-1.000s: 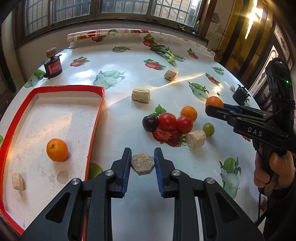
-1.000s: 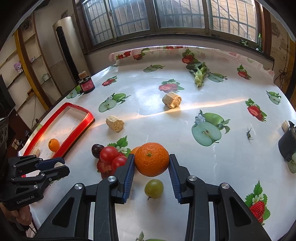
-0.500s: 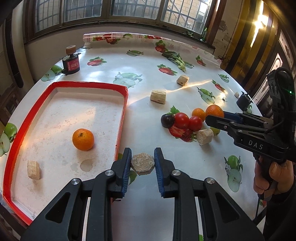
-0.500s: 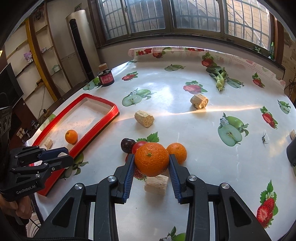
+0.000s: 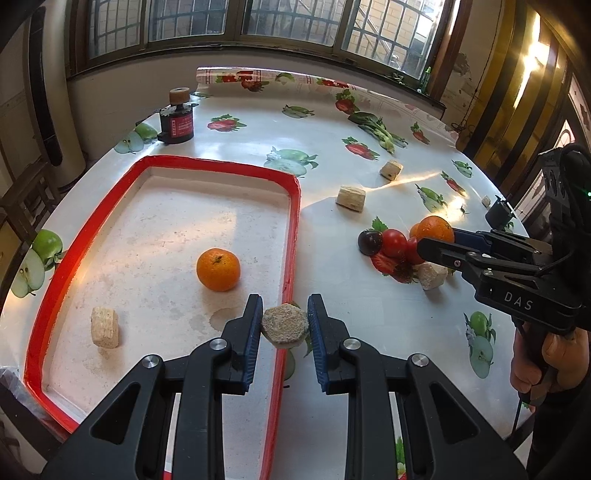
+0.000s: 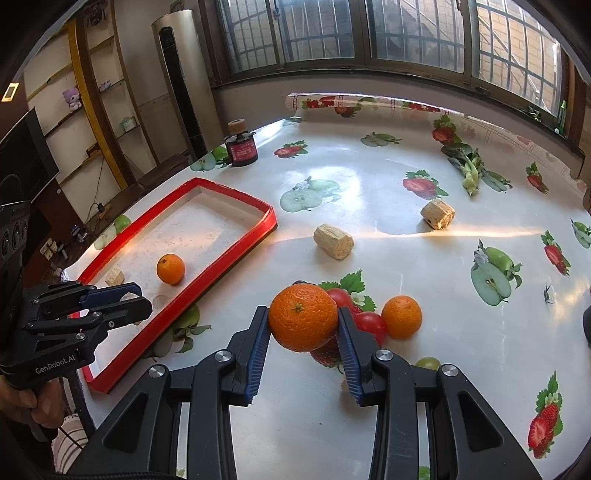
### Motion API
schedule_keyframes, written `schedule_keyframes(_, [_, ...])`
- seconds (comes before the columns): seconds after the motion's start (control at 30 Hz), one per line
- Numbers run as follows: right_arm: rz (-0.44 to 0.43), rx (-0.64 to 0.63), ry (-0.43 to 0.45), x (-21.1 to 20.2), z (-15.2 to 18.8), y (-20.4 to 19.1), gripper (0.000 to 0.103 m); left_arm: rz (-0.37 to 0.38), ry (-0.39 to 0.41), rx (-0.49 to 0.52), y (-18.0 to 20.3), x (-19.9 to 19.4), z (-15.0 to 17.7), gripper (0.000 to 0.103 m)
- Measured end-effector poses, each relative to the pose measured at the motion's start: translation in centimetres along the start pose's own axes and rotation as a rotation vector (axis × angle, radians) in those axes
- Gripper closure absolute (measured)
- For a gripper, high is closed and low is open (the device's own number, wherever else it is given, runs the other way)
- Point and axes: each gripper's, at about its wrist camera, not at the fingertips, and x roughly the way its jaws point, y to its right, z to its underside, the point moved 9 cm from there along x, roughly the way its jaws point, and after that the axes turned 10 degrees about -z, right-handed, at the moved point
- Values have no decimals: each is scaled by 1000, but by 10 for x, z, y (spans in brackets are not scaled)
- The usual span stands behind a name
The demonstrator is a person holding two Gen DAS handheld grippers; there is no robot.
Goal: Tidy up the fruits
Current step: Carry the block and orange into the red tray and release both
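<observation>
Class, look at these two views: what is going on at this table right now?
A person holds a gripper in each hand, sorting items into a red tray. The left gripper is shut on a tan hexagonal block at the tray's near edge. The right gripper is shut on an orange above the loose fruit. Another orange and a pale block lie in the tray.

Premises are presenting as a lived-in home, likely a dining or living room. A round table (image 6: 369, 424) is wearing a fruit-print oilcloth (image 6: 424, 184), its spare roll lying at the far edge. Behind the table, barred windows (image 6: 406, 33) are facing a brick wall. Left of the table, a tower air conditioner (image 6: 181, 74) is standing beside open shelves (image 6: 74, 122) holding a plush toy (image 6: 72, 99); a dark screen (image 6: 26, 151) is hanging nearer.
</observation>
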Motion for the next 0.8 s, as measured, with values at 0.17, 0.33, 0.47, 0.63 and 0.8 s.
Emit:
schedule_keyframes(0.17, [-14,-16,-8,7,-4,-12,66,-14,1,-19,-14,-1,0,81])
schedule_keyframes(0.33, [-27,-31,-15,15,-7,-23,66,-27,-1,-34,-25,0,1,81])
schedule_keyframes(0.47, [-36,-38,-22,21,-9,-29,66,-35,-3,-45,-34,1,1,81])
schedule_keyframes(0.63, [-48,-51,-29,27,-12,-38,66,-47,-5,-59,-46,2,0,81])
schedule_keyframes(0.8, [-67,-70,-33,35,-20,-52,66,-67,-7,-78,-63,4,-1,81])
